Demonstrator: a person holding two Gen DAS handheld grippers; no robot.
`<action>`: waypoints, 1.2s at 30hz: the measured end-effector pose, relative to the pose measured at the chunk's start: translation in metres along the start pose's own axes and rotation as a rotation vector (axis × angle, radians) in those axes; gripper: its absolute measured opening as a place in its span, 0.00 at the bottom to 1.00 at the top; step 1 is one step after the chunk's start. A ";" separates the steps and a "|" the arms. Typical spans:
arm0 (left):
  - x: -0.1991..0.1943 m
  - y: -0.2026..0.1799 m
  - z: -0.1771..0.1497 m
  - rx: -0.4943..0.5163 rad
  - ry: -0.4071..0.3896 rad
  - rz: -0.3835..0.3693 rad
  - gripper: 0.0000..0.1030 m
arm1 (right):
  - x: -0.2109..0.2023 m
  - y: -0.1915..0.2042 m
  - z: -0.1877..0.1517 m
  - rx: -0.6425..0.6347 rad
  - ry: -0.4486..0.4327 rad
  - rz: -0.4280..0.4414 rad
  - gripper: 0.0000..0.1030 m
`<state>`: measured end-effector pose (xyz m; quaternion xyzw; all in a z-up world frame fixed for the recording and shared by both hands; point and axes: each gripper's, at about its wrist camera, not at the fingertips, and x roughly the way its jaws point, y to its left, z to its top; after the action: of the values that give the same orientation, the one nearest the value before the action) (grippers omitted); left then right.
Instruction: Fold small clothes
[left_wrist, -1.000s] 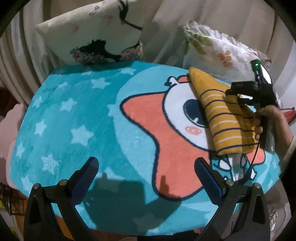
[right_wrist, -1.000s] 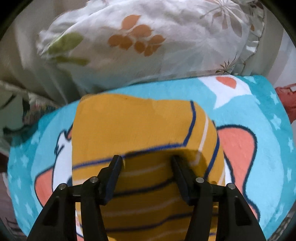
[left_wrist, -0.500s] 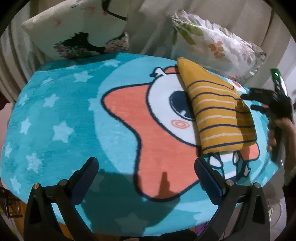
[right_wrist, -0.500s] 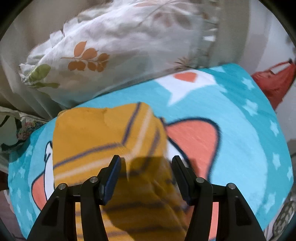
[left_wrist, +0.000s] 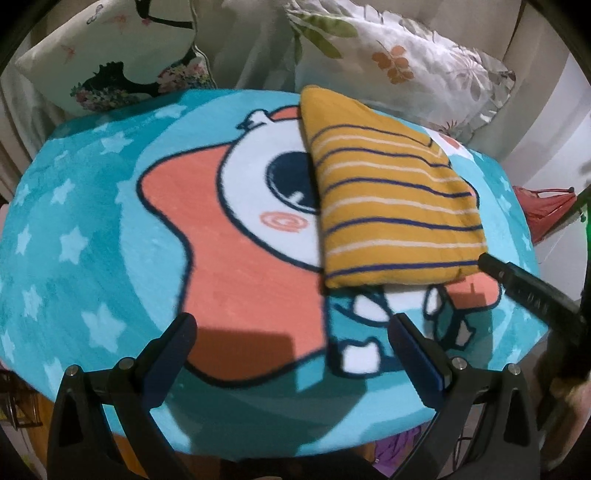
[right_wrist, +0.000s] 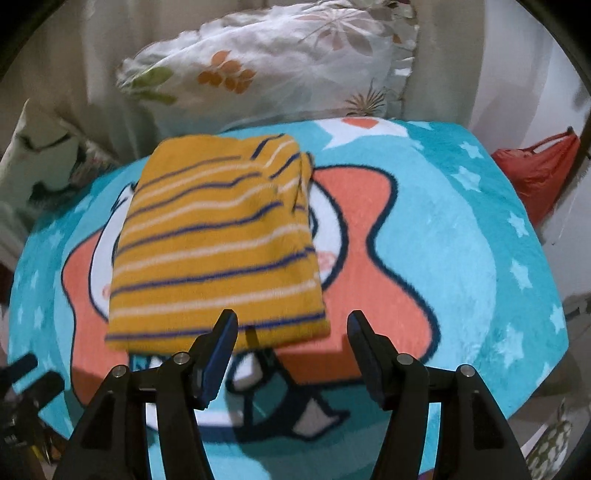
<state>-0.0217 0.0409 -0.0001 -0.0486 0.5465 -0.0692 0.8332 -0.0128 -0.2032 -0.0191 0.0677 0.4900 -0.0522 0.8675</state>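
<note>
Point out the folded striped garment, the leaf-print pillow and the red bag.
folded striped garment (right_wrist: 218, 254), right wrist view, middle of its top layer.
leaf-print pillow (right_wrist: 273, 70), right wrist view, centre of its face.
red bag (right_wrist: 535, 173), right wrist view, its body.

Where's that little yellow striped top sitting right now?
The folded yellow striped top lies flat on the blue cartoon blanket, toward its right side in the left wrist view, just in front of the leaf-print pillow.
</note>
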 end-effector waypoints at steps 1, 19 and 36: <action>0.000 -0.007 -0.003 -0.003 0.004 0.004 1.00 | -0.001 -0.001 -0.002 -0.009 -0.001 0.010 0.65; -0.014 -0.074 -0.010 -0.044 -0.023 0.059 1.00 | -0.014 -0.035 -0.018 -0.094 -0.049 0.110 0.67; -0.011 -0.070 -0.005 -0.065 -0.019 0.111 1.00 | -0.008 -0.024 -0.003 -0.111 -0.062 0.145 0.70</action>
<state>-0.0350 -0.0264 0.0192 -0.0460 0.5423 -0.0047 0.8389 -0.0234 -0.2259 -0.0155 0.0534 0.4588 0.0358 0.8862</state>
